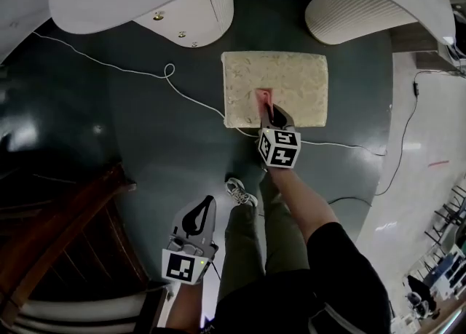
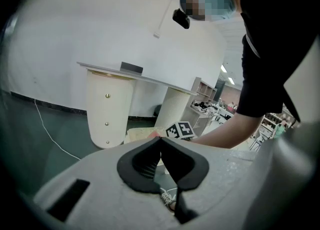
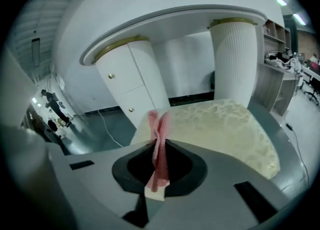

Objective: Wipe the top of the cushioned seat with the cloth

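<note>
Gripping the pink cloth (image 1: 262, 97) over the cushioned seat's (image 1: 295, 78) near edge, your right claw (image 1: 270, 111) hides most of it from above, the desk's white pedestals (image 1: 195, 12) stand beyond, a white cable (image 1: 191, 95) crosses the floor (image 1: 138, 143) alongside, and your left claw (image 1: 202, 212) hangs clenched, empty.

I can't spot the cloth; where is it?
Head view, right of centre: the cloth is pinched in the right gripper, over the near edge of the cushioned seat.
</note>
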{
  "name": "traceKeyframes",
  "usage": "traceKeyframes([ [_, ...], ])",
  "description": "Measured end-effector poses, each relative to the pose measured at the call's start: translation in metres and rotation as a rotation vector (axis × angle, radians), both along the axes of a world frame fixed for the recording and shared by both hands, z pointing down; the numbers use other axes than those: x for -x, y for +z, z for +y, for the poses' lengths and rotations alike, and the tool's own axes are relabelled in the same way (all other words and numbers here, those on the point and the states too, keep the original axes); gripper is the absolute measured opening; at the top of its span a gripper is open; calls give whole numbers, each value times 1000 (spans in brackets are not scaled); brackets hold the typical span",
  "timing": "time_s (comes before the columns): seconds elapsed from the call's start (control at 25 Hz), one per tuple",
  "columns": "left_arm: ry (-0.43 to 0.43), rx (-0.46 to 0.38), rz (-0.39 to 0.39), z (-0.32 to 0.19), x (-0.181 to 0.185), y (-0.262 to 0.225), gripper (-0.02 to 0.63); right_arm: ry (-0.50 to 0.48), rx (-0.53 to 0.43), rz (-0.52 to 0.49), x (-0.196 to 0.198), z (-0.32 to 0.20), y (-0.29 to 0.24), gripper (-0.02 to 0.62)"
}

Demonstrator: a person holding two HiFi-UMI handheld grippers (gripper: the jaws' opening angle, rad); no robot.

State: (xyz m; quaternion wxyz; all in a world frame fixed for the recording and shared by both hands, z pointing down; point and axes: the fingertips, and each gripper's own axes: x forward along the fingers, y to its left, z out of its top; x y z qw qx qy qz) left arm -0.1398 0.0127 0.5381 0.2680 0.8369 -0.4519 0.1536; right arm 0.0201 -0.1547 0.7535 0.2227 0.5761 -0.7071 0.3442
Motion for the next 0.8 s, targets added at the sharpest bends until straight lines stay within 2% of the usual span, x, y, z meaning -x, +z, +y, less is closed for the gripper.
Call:
traceKeyframes([
  [0.2, -21, 6, -13, 23, 17, 0, 18, -156, 0, -35, 85, 19, 10, 23],
  [0.36, -33, 23, -17, 41, 27, 3, 17, -180, 22, -23, 112, 22, 26, 23],
  [0.56, -42, 46, -31, 54, 40, 10, 17, -171, 51, 33, 108, 21, 41, 23],
  [0.8, -21, 23, -12, 43, 29, 7, 17, -148, 42, 75, 65, 20, 37, 25],
])
